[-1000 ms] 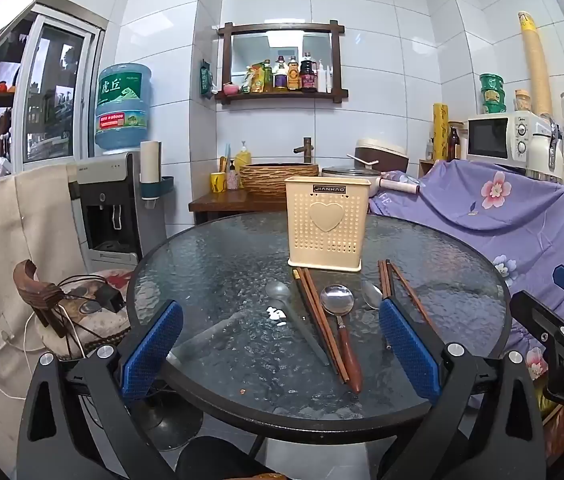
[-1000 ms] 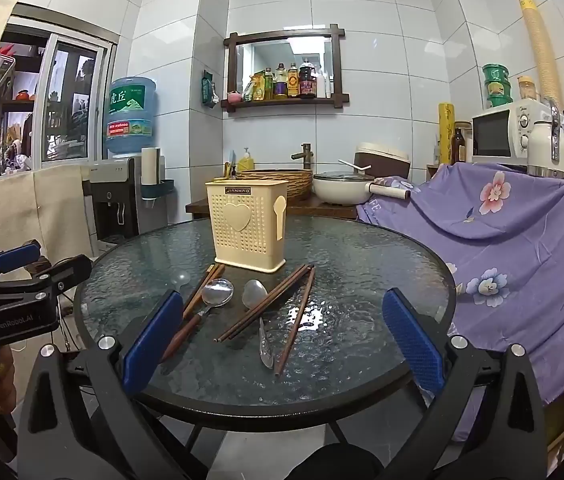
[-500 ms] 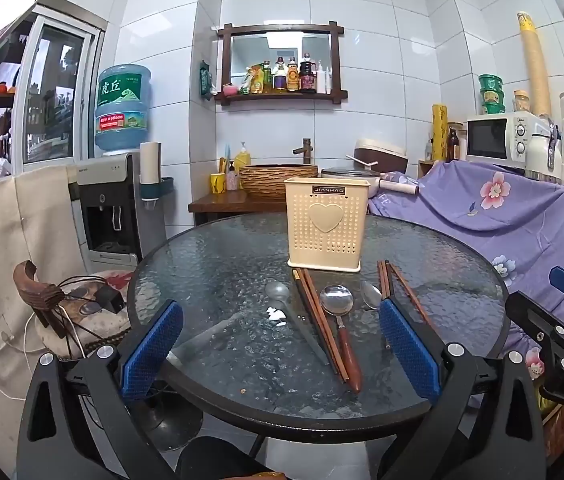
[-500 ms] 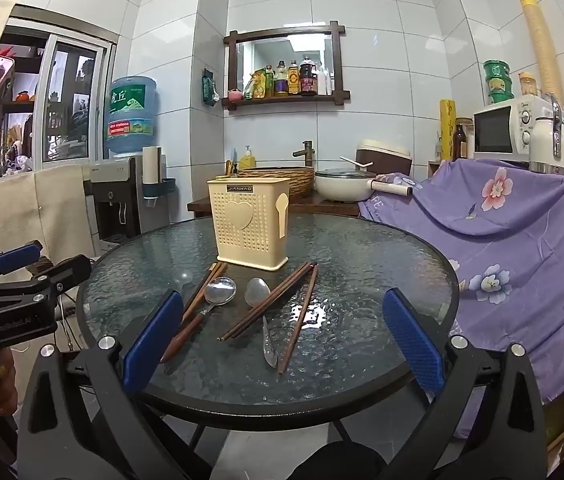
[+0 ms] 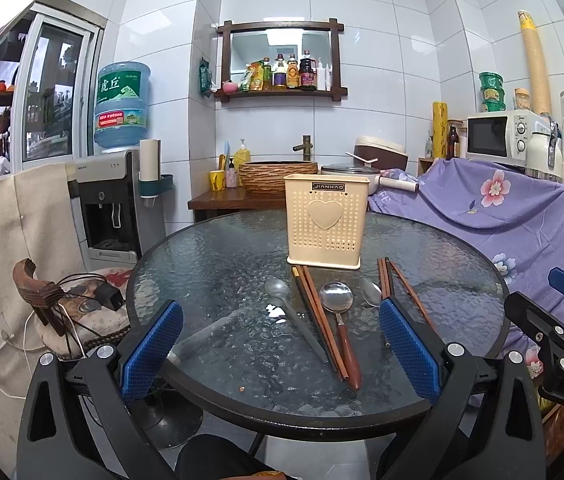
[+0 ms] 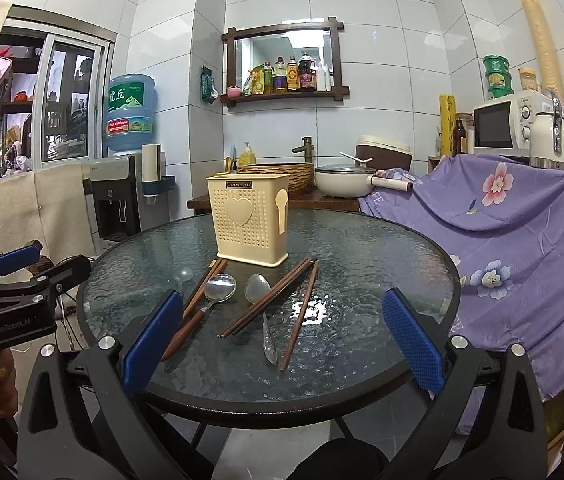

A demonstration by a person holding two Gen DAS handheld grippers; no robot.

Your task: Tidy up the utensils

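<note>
So: nothing is picked up yet. The left tool point(image 5: 280, 346) and the right tool point(image 6: 280, 340) both hang at the near edge of the round dark-rimmed textured-glass tabletop point(image 5: 210, 264), each spread wide and holding nothing.

Task items, all lying flat on the glass in front of the cream perforated plastic utensil holder with a heart on its face point(image 5: 325, 227):
- pair of dark brown wooden chopsticks point(image 5: 318, 320), left of centre
- wooden-handled steel spoon point(image 5: 340, 320), just beside that pair
- all-metal spoon point(image 5: 288, 308), furthest left
- second all-metal spoon point(image 6: 262, 308), further right
- second set of brown chopsticks point(image 6: 282, 300), splayed apart

Handling, my judgement: all light and stiff. The chopsticks are thin and lie low on hard glass, so they could roll or skid under a closing tool; gripping across the middle of a pair looks safest. Metal handles are probably slippery. The wooden spoon handle offers the thickest, least slick hold.

View differences: the right wrist view shows a spoon emblem on the holder's side wall and the splayed chopsticks in full; in the left wrist view the left tool's right finger point(image 5: 408, 350) hides much of them. The left view shows a white speck point(image 5: 274, 311) beside the leftmost spoon. Neither view looks inside the holder.
</note>
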